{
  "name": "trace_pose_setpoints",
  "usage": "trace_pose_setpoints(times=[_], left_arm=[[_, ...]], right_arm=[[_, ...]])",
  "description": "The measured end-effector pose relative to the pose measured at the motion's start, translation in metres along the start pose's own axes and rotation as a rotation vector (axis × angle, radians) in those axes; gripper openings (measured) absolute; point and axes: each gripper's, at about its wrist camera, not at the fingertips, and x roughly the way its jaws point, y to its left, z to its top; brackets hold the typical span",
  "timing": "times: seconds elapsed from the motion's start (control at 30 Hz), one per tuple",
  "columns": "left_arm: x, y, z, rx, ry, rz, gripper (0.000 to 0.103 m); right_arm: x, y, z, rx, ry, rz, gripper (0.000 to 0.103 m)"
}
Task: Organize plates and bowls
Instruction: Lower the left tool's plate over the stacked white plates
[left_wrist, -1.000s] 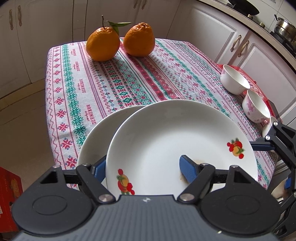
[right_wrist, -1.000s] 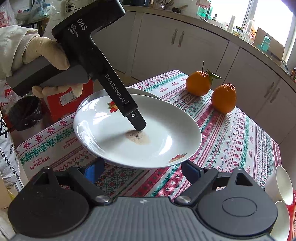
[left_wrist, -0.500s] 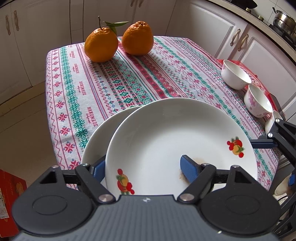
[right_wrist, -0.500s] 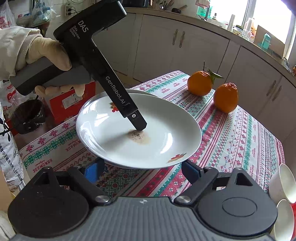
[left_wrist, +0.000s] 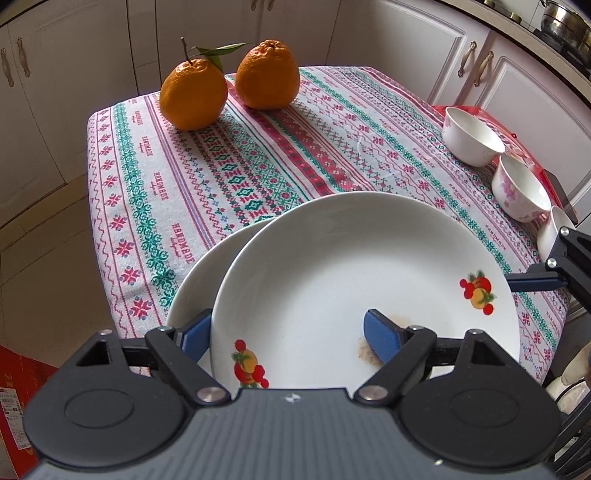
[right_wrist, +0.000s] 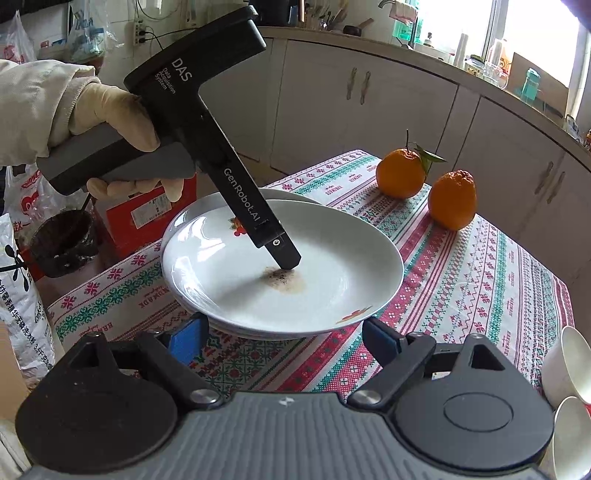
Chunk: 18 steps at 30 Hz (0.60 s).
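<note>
I am in a kitchen with pale cupboards (right_wrist: 369, 110) all around, and my counter (left_wrist: 258, 155) wears a cloth with red and green patterns. Two oranges (left_wrist: 229, 85) sit side by side at the far end of it. Near me a top plate (left_wrist: 332, 266), white with little fruit pictures, lies on a bottom plate (left_wrist: 199, 280) of the same kind, a bit off to one side so the lower rim peeks out. The top plate has a small brown dirty spot (right_wrist: 284, 278) in its middle. My left tongs (left_wrist: 284, 332) reach over the near rim of the top plate: one blue finger (left_wrist: 380, 332) is inside, right at the dirty spot, and the other blue finger (left_wrist: 194, 330) is outside the rim, over the bottom plate. The left jaws have just been opening, with the rim between them, and I think the pads no longer squeeze it, though the view is tight there. My gloved left hand (right_wrist: 110, 110) holds the grey handle. My right tongs (right_wrist: 280, 338) hang open just in front of the plates, holding nothing. Three small bowls (left_wrist: 472, 136) stand in a row along the right edge of the counter, well apart from the plates.
</note>
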Motion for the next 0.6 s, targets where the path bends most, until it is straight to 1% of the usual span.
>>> trace_pose_setpoints(times=[0.17,0.4,0.6], left_arm=[[-0.0011,-0.0036,0.0036,0.031,0.002,0.02,0.085],[-0.0058,-0.0011,0.0038,0.031,-0.007,0.019,0.086],[-0.0097,-0.0001,0.0032,0.037,-0.015,0.035,0.086]], right_arm=[[0.0,-0.0001,-0.0004,0.002,-0.008,0.003,0.093],[0.0022,0.0003,-0.0014,0.001,-0.007,0.012,0.093],[0.0062,0.0001,-0.0009,-0.004,-0.002,0.014,0.093]])
